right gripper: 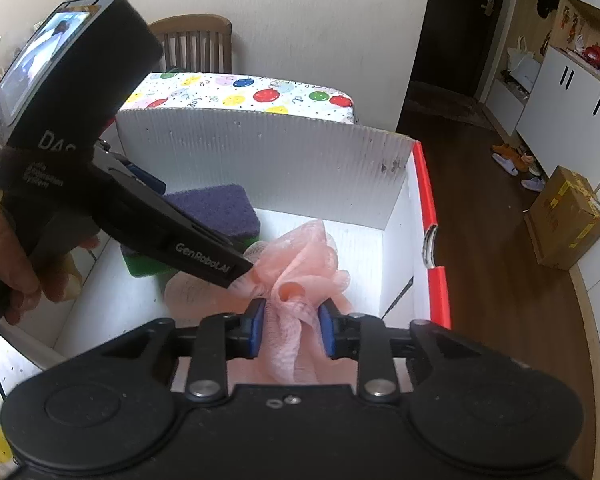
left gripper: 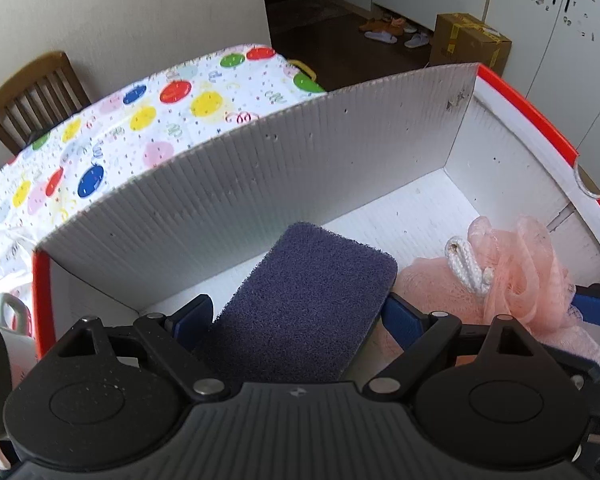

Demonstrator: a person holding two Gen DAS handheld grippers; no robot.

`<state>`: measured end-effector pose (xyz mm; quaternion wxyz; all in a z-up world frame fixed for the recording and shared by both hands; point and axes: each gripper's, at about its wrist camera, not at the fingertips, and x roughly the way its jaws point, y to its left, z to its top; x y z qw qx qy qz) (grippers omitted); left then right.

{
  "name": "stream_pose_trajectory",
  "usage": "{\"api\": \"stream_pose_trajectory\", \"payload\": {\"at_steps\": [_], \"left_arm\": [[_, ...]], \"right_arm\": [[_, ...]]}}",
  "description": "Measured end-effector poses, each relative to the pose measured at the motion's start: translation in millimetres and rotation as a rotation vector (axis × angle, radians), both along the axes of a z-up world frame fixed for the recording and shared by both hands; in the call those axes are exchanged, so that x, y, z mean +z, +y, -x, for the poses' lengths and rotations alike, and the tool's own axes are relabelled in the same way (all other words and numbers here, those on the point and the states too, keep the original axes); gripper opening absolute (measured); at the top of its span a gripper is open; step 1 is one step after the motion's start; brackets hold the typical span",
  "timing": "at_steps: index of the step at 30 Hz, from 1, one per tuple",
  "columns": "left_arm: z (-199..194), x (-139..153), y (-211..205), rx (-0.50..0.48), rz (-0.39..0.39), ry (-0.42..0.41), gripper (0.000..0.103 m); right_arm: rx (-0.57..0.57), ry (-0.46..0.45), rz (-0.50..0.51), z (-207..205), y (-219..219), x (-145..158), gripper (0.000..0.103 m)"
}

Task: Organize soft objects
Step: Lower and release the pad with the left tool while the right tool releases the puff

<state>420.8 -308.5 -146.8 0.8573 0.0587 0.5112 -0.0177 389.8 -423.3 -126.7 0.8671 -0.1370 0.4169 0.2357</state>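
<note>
A white corrugated box [left gripper: 380,152] with a red rim is seen standing on a table covered by a balloon-print cloth [left gripper: 140,120]; its raised white flap forms the far wall in both views.

A purple sponge [left gripper: 308,300] with a green underside is seen inside the box, near its left wall, lying between the wide-spread blue pads of the left gripper [left gripper: 300,316]. The left pad looks apart from the sponge edge; whether the right pad presses on it cannot be told from the pictures.

A pink mesh bath pouf [right gripper: 300,264] with a white cord loop [left gripper: 468,268] is seen on the box floor, just beside the sponge on its right and touching it.

The right gripper [right gripper: 292,328] is lowered into the box at its near edge. A fold of pouf mesh is held between its blue pads, with the jaws fairly narrow; the mesh is bunched against both pads.

A hand [right gripper: 16,264] is seen gripping the left tool's handle at the box's left edge. A wooden chair [left gripper: 32,100] is seen at the table's far corner, and a cardboard carton [right gripper: 568,220] on the wood floor well apart.
</note>
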Motion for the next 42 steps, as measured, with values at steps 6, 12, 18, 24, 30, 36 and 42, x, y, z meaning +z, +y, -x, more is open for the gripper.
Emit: {"api": "stream_pose_trajectory", "payload": {"at_steps": [6,12,18,24,30,36,42], "left_arm": [[-5,-7,4,0.041,0.033,0.06,0.092],[-5,-9,8,0.074,0.03,0.071,0.095],[-3,0,13,0.105,0.07,0.048,0.097],[8,19,12,0.124,0.125,-0.003,0.098],[27,45,7,0.106,0.135,-0.084,0.098],[53,75,13,0.11,0.173,-0.152,0.098],[88,104,26,0.119,0.189,-0.251,0.098]], "right_arm": [[0.006,0.016,0.001,-5,-1,-3,0.035],[0.011,0.0,-0.007,-3,-2,-1,0.064],[0.005,-0.016,-0.03,1,-7,5,0.071],[-0.011,-0.035,-0.059,7,-17,16,0.076],[-0.011,-0.059,-0.103,15,-25,31,0.088],[-0.027,-0.083,-0.18,27,-39,48,0.095],[-0.026,-0.114,-0.245,41,-46,63,0.103]]}}
